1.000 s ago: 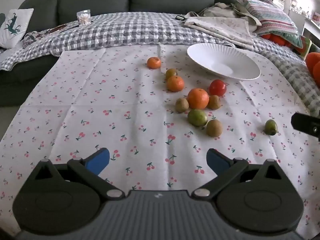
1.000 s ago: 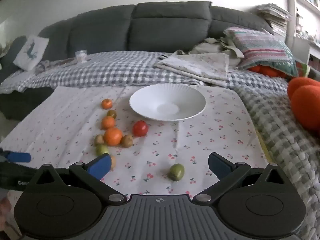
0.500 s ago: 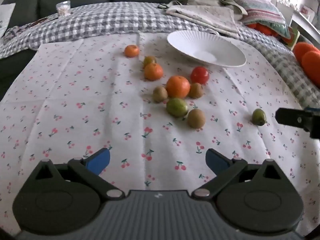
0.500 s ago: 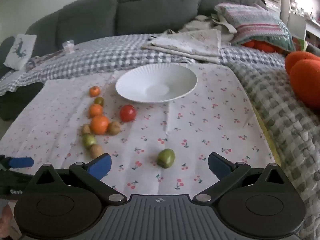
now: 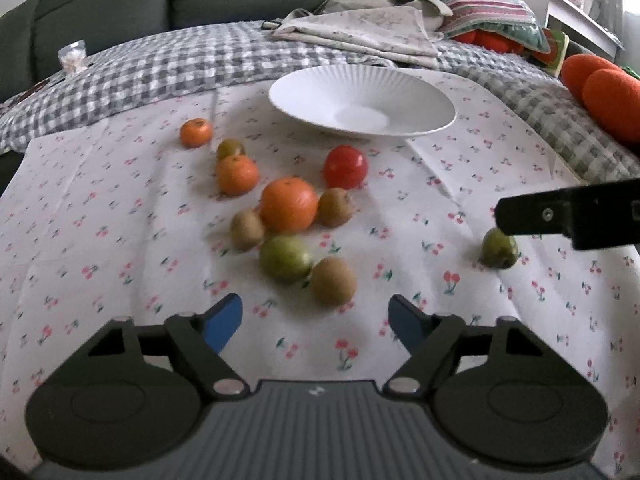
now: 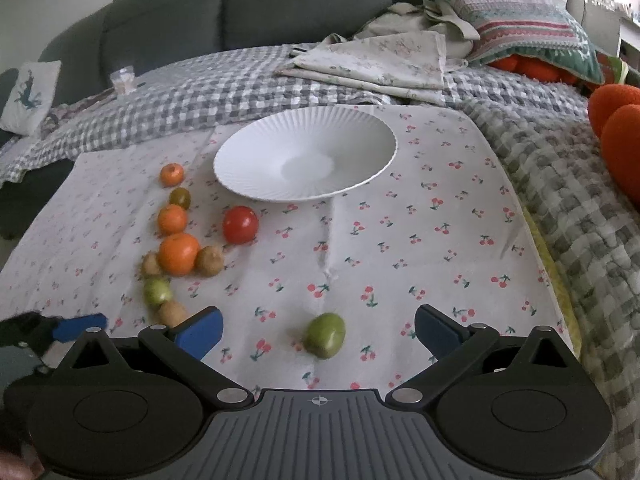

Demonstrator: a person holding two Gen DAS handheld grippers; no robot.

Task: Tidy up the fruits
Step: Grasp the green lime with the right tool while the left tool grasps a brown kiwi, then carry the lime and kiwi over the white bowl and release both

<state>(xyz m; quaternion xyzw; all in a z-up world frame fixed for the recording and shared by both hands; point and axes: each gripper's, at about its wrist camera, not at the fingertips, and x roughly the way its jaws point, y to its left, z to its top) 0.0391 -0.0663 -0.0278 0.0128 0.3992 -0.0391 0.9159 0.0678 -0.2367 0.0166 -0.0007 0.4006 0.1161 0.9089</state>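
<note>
Fingers of the right gripper (image 6: pixel 318 330) are spread wide, empty, around the green fruit (image 6: pixel 325 335), well short of the white bowl (image 6: pixel 256 190). Smooth, round and prone to rolling, it is best gripped across its middle.

We see a white cloth (image 6: pixel 420 240) with little red cherries, a plain white plate (image 6: pixel 248 152), orange oranges (image 6: pixel 178 254), a red tomato (image 6: pixel 240 225), brown kiwis (image 5: pixel 333 281), a green fruit (image 6: pixel 325 335), and a grey-and-white checked blanket (image 6: pixel 192 92).
</note>
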